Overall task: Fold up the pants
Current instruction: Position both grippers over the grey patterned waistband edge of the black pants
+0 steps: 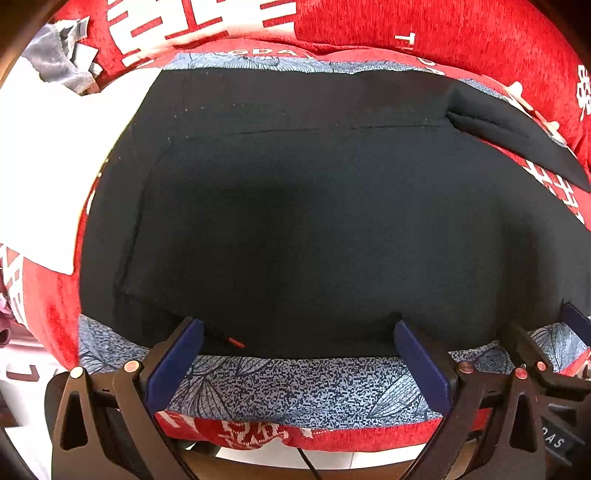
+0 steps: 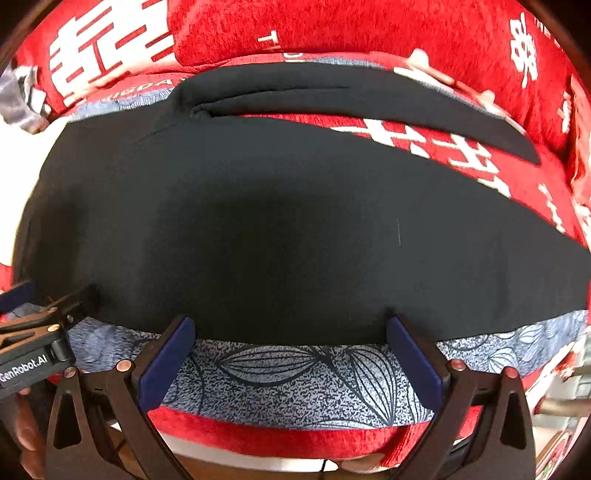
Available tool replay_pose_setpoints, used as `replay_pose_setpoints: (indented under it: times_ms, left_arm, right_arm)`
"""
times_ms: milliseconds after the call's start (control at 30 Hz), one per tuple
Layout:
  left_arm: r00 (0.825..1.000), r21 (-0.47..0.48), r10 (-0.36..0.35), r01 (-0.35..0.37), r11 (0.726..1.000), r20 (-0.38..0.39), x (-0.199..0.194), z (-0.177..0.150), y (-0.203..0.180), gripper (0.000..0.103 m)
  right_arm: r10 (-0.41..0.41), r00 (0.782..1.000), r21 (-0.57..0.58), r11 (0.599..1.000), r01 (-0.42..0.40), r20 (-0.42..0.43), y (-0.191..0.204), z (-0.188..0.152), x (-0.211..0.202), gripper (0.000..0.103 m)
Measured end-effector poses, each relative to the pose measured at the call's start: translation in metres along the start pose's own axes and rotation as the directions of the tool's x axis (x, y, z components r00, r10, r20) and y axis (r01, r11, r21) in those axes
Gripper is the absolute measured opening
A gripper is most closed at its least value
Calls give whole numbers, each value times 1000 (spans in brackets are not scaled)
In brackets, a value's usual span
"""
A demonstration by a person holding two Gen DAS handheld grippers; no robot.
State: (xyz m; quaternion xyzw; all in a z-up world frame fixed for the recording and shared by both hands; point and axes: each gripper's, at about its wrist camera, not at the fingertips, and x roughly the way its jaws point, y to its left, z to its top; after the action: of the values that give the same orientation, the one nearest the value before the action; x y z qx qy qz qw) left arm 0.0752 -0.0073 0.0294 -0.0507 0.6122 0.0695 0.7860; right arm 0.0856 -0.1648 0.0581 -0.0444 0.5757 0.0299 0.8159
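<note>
Black pants (image 1: 314, 206) lie spread flat on a red sofa seat with a blue-grey patterned cover. The waist part shows in the left wrist view, with a small orange tag (image 1: 236, 342) at the near hem. In the right wrist view the pants (image 2: 295, 229) split into two legs that run to the right; the far leg (image 2: 369, 99) lies apart from the near one. My left gripper (image 1: 299, 332) is open, its fingertips at the near edge of the pants. My right gripper (image 2: 291, 328) is open at the same near edge, further right. Each gripper shows at the side of the other's view.
The red sofa back (image 1: 443, 33) with white lettering rises behind the pants. The patterned cover (image 2: 295, 380) forms the seat's front strip. A grey cloth (image 1: 55, 59) and white surface (image 1: 44, 166) lie at the left. The seat's front edge (image 2: 280, 439) drops off just below the grippers.
</note>
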Motion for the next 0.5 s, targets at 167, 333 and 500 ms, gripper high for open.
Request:
replay_pose_setpoints:
  times_ms: [167, 333, 500]
  left_arm:
    - [1000, -8, -4, 5, 1000, 17, 5, 1, 1, 103]
    - [999, -9, -15, 15, 1000, 35, 5, -6, 6, 103]
    - [999, -7, -21, 22, 1000, 45, 3, -14, 8, 103]
  right_arm:
    - [7, 1000, 14, 1000, -7, 1, 3, -5, 0, 103]
    - [1, 1000, 14, 1000, -1, 16, 2, -7, -3, 103]
    - [-2, 999, 17, 1000, 2, 35, 1, -4, -6, 103]
